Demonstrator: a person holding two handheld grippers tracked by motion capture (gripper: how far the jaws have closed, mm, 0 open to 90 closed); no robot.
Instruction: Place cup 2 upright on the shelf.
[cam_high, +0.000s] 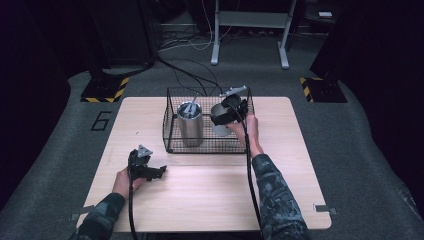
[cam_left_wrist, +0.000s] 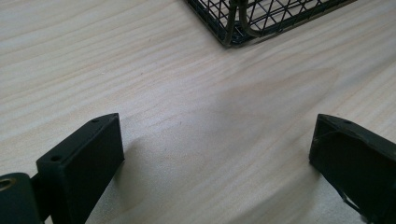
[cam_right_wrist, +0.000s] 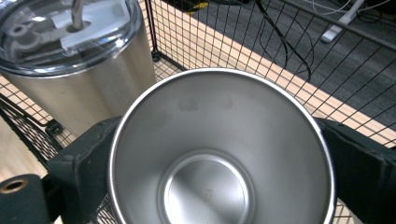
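Cup (cam_right_wrist: 219, 154) pinched by right gripper (cam_high: 229, 111) inside basket (cam_high: 170, 131), beside tumbler (cam_high: 190, 122); left gripper (cam_left_wrist: 217, 158) spread, idle. Next: probably lift clear.

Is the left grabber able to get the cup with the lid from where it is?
Probably yes. The left gripper rests open on the table in front of the wire basket. The lidded tumbler stands at the basket's left end, open above. The right gripper holds the other cup beside it.
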